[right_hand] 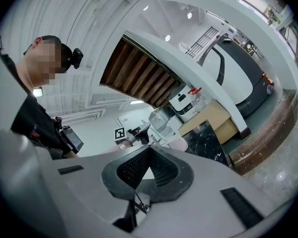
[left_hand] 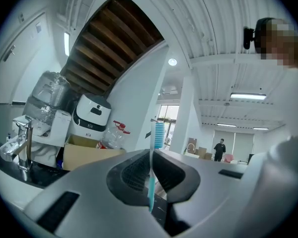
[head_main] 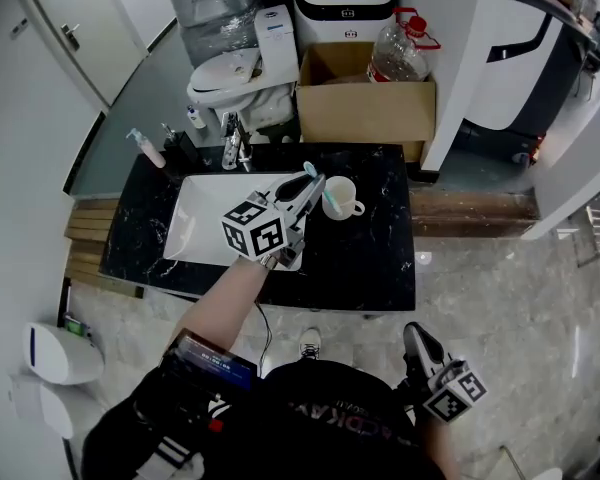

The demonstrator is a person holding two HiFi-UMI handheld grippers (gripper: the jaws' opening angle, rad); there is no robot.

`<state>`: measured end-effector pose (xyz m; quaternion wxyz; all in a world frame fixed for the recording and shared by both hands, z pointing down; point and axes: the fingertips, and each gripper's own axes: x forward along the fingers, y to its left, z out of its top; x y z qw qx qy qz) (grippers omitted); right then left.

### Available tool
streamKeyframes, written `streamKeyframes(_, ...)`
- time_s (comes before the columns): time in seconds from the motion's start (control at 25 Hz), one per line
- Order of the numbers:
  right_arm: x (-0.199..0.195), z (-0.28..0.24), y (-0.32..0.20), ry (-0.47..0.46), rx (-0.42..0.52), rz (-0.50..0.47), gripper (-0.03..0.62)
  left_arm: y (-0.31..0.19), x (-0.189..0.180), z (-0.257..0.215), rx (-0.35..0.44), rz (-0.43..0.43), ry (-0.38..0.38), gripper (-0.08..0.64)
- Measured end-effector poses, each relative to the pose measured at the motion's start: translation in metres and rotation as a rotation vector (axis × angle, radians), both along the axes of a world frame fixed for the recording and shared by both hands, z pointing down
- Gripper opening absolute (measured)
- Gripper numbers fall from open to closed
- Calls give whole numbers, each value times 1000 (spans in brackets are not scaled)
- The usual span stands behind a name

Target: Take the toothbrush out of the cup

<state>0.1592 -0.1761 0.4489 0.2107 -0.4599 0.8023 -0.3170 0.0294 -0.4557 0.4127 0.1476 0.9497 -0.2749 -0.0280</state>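
Firmly between left jaws: toothbrush (left_hand: 151,182)

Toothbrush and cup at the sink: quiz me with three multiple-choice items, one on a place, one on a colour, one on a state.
1. Where does the cup stand?
A on the black counter, right of the sink
B inside the sink
C on the counter, left of the sink
2. What colour is the toothbrush?
A red
B black
C light blue
3. What is the left tool doing?
A open, empty
B shut on the toothbrush
C holding the cup

Answers: A, the head view shows it there; C, handle and bristles are pale blue; B, its jaws pinch the handle.
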Motion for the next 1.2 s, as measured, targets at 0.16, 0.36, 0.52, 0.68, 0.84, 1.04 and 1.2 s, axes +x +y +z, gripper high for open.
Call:
streamKeyframes(0.16, 5, 6, 5, 36, 7, -53, 11, 40, 5, -10, 27, 37, -34, 23)
streamKeyframes(0.36, 6, 2, 12, 23, 21, -120, 11, 91, 12, -14, 66, 56, -88, 23)
streamKeyframes(0.52, 7, 5, 25, 34, 28, -184, 11, 132, 10, -6, 42, 31, -98, 23)
streamKeyframes(0.68, 10, 15, 40, 50, 28, -250, 11, 178, 9, 9, -6, -2, -100, 23)
streamKeyframes(0.84, 3, 22, 54, 25, 17, -329, 11, 227, 6, 20, -40, -43, -98, 23)
streamKeyframes(1.04, -19, 25, 68, 17, 10, -429, 11, 278, -7, 28, -97, -99, -79, 23)
streamKeyframes(1.2, -36, 28, 74, 12, 1, -480, 11, 306, -18, 33, -120, -126, -81, 23)
